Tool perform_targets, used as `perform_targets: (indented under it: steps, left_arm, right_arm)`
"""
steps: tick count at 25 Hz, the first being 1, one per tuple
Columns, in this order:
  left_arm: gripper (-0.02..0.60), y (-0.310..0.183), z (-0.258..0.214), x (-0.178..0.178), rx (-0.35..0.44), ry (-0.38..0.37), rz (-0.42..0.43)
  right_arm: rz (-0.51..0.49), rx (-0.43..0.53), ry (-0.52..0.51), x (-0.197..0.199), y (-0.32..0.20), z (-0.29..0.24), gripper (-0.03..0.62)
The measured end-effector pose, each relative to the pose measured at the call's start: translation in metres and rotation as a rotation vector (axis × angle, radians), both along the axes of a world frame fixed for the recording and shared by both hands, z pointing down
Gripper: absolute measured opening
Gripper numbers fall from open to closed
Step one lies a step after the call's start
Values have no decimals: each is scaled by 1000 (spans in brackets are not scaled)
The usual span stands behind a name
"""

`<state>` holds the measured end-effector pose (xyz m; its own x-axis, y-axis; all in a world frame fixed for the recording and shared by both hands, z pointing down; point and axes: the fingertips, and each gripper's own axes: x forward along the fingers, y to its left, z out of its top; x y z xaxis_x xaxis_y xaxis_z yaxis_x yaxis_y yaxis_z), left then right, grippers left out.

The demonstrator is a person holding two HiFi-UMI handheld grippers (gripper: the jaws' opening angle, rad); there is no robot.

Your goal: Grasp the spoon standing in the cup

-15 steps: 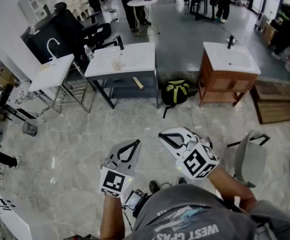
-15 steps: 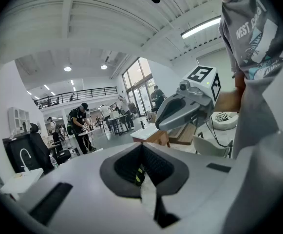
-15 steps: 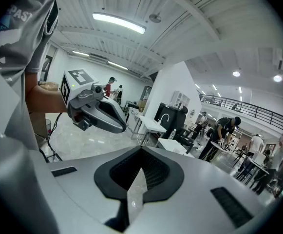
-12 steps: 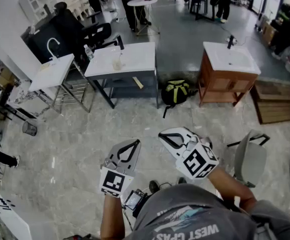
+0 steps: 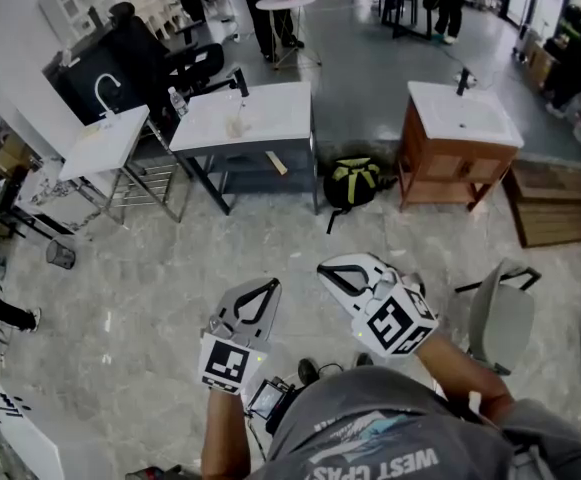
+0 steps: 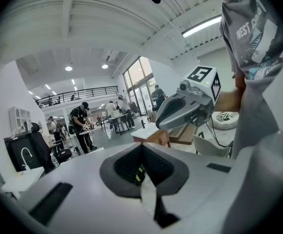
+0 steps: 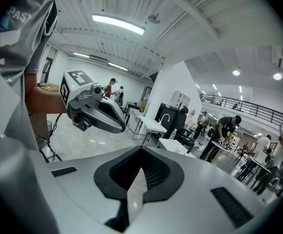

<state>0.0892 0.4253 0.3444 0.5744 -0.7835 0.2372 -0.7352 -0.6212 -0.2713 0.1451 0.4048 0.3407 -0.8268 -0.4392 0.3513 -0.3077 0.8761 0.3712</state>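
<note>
**Q:** Fig. status: what changed vs. half a sec ago?

**A:** Nothing I can see. Left gripper (image 5: pixel 267 286) and right gripper (image 5: pixel 332 270) sit at the same spot in front of my operator's chest, over the marble floor (image 5: pixel 150 298), both pointing fwd. I read that as idle: approach not begun, task at zero.

**Q:** Jaws?

**A:** Both pairs are pressed together, tips meeting, nothing betw. them. Each gripper view confirms it, w/ the other gripper showing alongside.

**Q:** Where's the spoon?

**A:** Not near me. Best guess is the small pale cup (image 5: pixel 236 125) on the middle desk (image 5: pixel 275 113), well apart from both grippers. It's too small to tell whether a spoon stands in it. In my judgement I'd need to walk over and spread the jaws before any grasp.

**Q:** Counts?

**A:**
- Grippers: 2.
- Basin units (image 5: pixel 105 143): 3 (2 white, 1 wood).
- Candidate cups: 1.
- Backpack (image 5: pixel 355 183): 1, on the floor betw. the middle and wood units.
- Grey chair (image 5: pixel 500 318): 1, at my right.
- People at the far end: several, too small to count.
</note>
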Motion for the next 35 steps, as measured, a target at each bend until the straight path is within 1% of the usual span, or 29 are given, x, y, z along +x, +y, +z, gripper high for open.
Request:
perform_targets:
  steps: [2, 8, 15, 21, 25, 30, 35]
  left_arm:
    - [2, -1, 0, 2, 3, 1, -4]
    - [2, -3, 3, 10, -20, -18, -25]
    - [2, -9, 9, 27, -11, -12, -53]
    - [2, -12, 9, 41, -11, -7, -92]
    - [2, -13, 5, 49, 7, -7, -106]
    - [2, -17, 10, 46, -5, -10, -112]
    - [2, -34, 18, 42, -24, -20, -80]
  right_arm:
    - [-1, -7, -10, 2, -1, 0, 31]
    - [-7, -57, -77, 13, -6, 1, 32]
    - [-22, -66, -71, 37, -14, 7, 33]
    - [-17, -59, -77, 66, -19, 4, 32]
    - [-23, -59, -67, 81, -18, 8, 32]
    - [-27, -75, -60, 82, -20, 16, 33]
    - [20, -84, -68, 83, -43, 25, 32]
